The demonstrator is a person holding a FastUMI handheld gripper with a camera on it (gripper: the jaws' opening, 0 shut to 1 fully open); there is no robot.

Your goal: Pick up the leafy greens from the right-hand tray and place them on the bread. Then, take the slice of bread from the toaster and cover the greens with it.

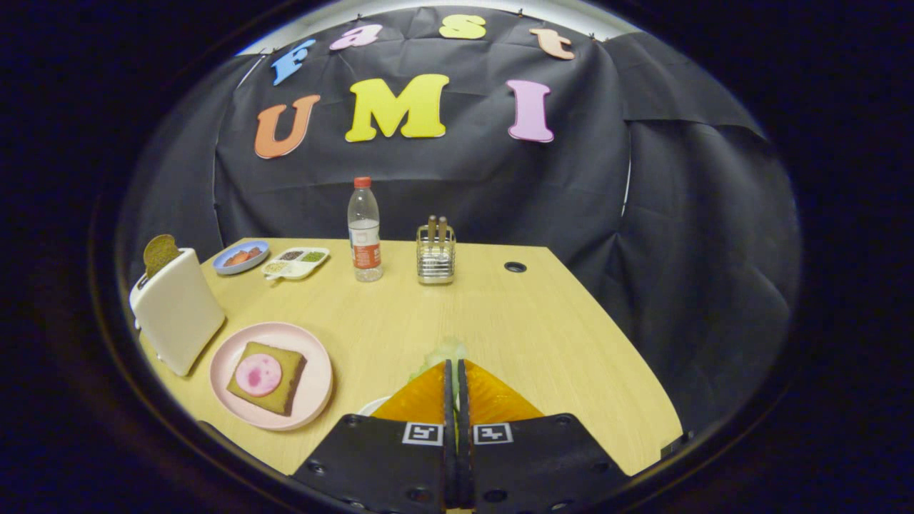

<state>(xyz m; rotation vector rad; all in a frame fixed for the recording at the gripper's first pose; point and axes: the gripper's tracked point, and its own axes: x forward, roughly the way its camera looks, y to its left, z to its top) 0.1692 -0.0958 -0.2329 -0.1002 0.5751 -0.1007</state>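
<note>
- We had one camera, riding on the gripper [456, 371] and looking forward along its two fingers, which stood nearly pressed together at the base of the view.
- It sat a little above the wooden table [443, 314], tilted down across it toward the booth's black cloth wall [443, 178].
- The fingers and the greens [444, 353] at their tips lay closest to the lens; the pink plate [314, 385] and toaster [175, 310] were near, off to the left.
- The bottle [364, 228] and the wire holder [436, 255] stood far ahead, by the wall.
</note>
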